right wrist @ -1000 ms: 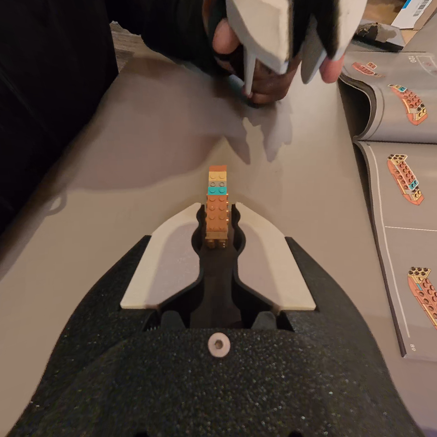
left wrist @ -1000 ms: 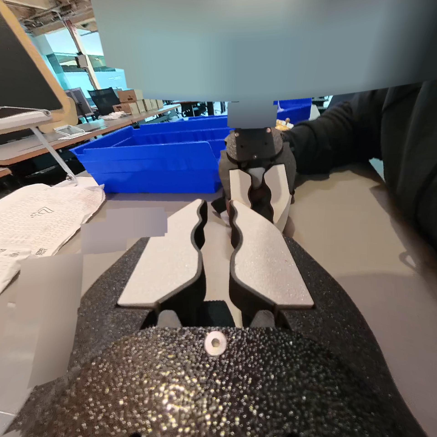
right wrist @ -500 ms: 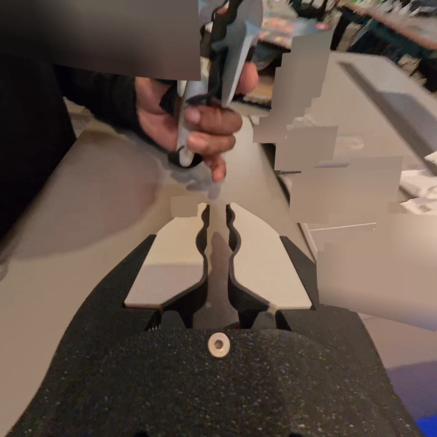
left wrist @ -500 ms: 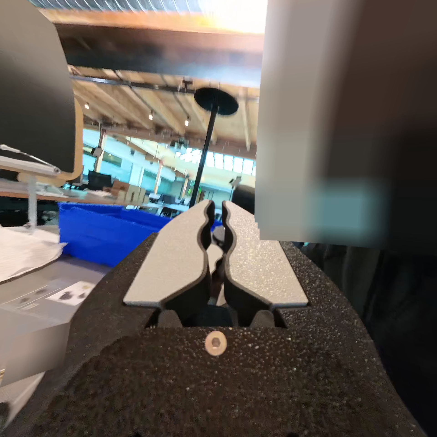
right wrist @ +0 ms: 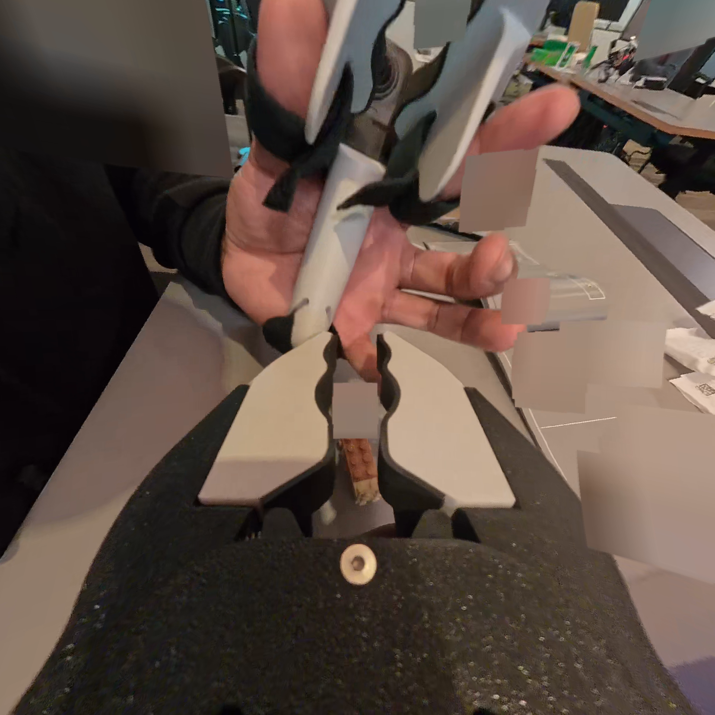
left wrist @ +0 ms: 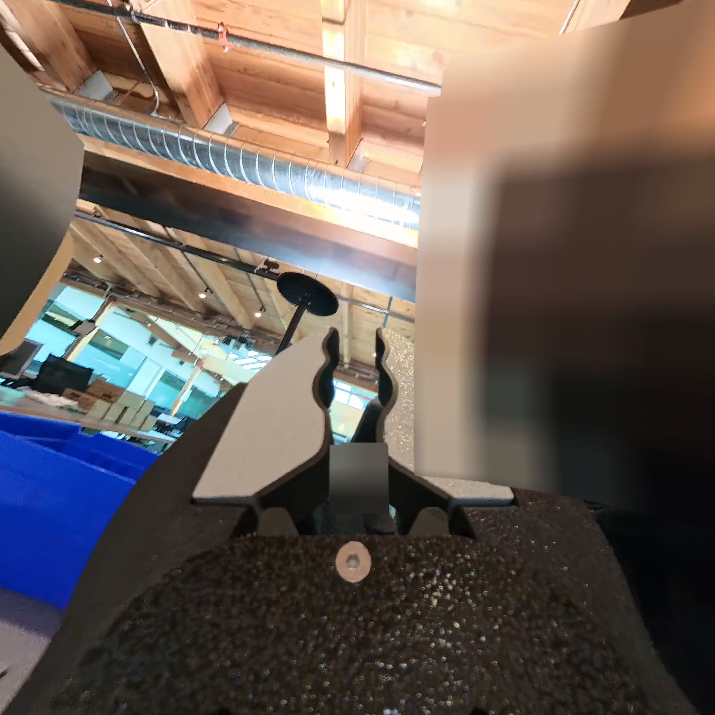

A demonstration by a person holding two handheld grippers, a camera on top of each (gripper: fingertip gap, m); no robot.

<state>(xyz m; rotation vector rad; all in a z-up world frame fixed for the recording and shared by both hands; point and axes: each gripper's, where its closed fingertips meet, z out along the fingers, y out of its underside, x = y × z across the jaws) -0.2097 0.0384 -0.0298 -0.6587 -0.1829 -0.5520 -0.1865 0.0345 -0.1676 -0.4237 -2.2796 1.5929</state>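
Note:
My left gripper (left wrist: 358,340) points up at the wooden ceiling. Its jaws stand apart with nothing between them. In the right wrist view a person's open hand (right wrist: 348,251) holds its grey handle (right wrist: 332,240), and its fingers (right wrist: 476,77) rise at the top of the frame. My right gripper (right wrist: 358,348) is open, just in front of that hand. A small stack of orange and tan bricks (right wrist: 358,468) shows through the gap near the finger bases. It lies on the grey table (right wrist: 135,387) below, and the pads do not press on it.
A blue bin (left wrist: 58,503) stands at the left in the left wrist view. A black round lamp on a pole (left wrist: 307,294) and a metal duct (left wrist: 232,154) are overhead. White papers (right wrist: 688,348) lie at the table's right. A dark sleeve (right wrist: 174,224) is at the left. The grippers' ends are close to 15 cm from one another.
My left gripper swung up from the table to face the ceiling; its jaws narrowed, then opened again. My right gripper rose off the brick stack, which stayed on the table, and it came closer to the hand.

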